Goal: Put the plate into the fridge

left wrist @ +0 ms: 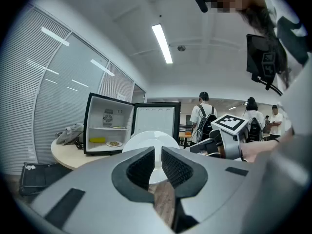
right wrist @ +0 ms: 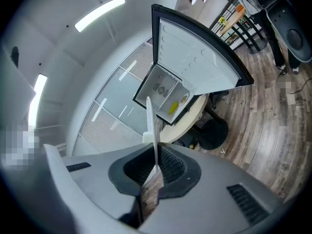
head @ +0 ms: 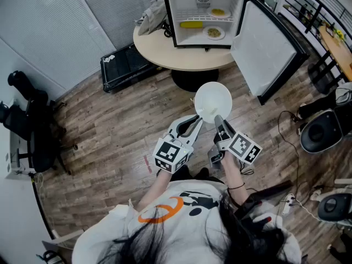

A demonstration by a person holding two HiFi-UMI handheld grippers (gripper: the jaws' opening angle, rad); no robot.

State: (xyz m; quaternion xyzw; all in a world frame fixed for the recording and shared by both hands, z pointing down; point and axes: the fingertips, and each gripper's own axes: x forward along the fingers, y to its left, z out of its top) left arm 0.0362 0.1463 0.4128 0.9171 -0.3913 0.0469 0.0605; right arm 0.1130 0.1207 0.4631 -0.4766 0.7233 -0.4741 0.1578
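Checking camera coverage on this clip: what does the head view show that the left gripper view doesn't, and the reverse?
Only the head view: the black office chair at the left and the marker cube on the left gripper. Only the left gripper view: people with backpacks beyond the fridge, a ceiling light, and the left gripper's jaws slightly apart with nothing between them. Both: the white plate clamped at its rim by the right gripper, and the open fridge on the round table, food plates and a yellow item inside.
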